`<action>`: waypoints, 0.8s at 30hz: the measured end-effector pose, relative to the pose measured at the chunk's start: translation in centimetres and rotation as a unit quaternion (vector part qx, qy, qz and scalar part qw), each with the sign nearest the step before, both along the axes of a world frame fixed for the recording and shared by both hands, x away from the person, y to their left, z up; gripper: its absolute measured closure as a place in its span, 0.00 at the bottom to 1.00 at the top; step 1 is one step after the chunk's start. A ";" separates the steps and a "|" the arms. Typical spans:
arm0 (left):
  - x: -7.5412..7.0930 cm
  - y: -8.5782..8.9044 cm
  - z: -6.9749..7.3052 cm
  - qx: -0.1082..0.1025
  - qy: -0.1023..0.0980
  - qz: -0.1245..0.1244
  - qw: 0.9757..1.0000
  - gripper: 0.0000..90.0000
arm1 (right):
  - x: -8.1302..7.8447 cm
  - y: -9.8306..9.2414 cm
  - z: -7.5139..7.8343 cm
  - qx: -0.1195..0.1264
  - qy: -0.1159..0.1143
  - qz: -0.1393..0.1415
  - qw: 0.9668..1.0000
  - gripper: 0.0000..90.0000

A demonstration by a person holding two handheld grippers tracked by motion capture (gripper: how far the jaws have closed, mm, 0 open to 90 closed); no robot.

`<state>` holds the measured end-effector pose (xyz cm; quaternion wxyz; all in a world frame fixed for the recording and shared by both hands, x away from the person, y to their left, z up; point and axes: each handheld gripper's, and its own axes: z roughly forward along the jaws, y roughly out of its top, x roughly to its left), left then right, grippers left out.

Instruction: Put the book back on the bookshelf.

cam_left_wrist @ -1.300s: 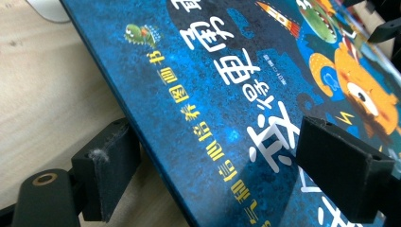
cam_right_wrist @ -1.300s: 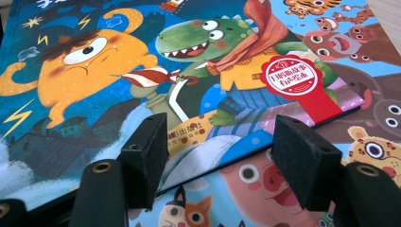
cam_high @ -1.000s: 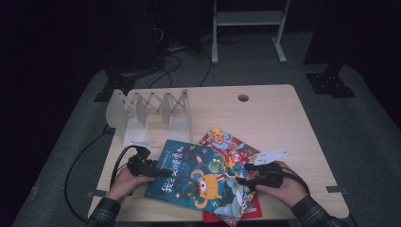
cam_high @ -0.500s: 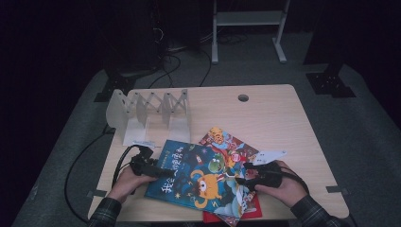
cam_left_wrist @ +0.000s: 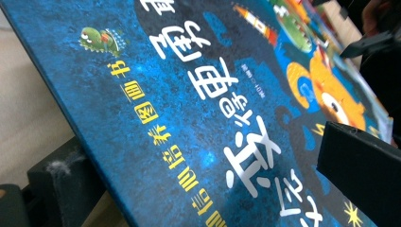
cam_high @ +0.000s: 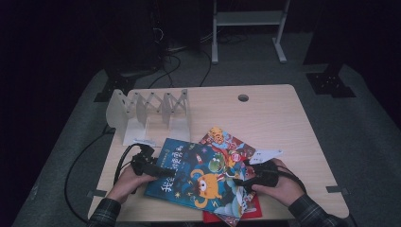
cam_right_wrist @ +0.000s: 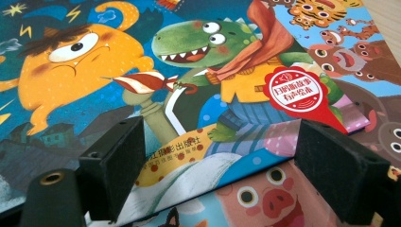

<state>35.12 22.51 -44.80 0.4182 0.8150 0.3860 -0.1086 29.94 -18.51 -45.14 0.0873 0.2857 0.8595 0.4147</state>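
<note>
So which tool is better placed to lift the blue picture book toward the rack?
Left. The left tool sits at the blue book's edge nearest the white rack, jaws just opened, one above and one below that edge. The right tool rests open on the far side.

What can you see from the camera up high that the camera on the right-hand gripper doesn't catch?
High view alone: the white folding rack, the table with its round hole, both hands, and the left gripper at the blue book's left edge. Right gripper view alone: close detail, such as the green dinosaur and a pig face on the book beneath. Both share the blue book and the right gripper, its jaws having just opened.
</note>
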 end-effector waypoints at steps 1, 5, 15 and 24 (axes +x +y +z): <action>0.0 0.1 0.1 -0.009 0.000 0.003 1.000 0.00 | 0.0 0.0 0.0 0.001 0.001 -0.001 1.000 0.18; 0.0 0.0 1.1 -0.010 -0.002 0.000 1.000 0.00 | 0.0 0.0 0.0 0.005 0.006 -0.003 1.000 0.17; 0.4 -0.2 3.9 -0.026 -0.030 0.007 0.999 0.00 | 0.4 0.3 0.2 0.006 0.010 -0.002 1.000 0.14; 1.0 -0.8 6.1 -0.033 -0.054 0.003 0.998 0.00 | 0.6 1.1 0.4 0.014 0.010 0.008 1.000 0.13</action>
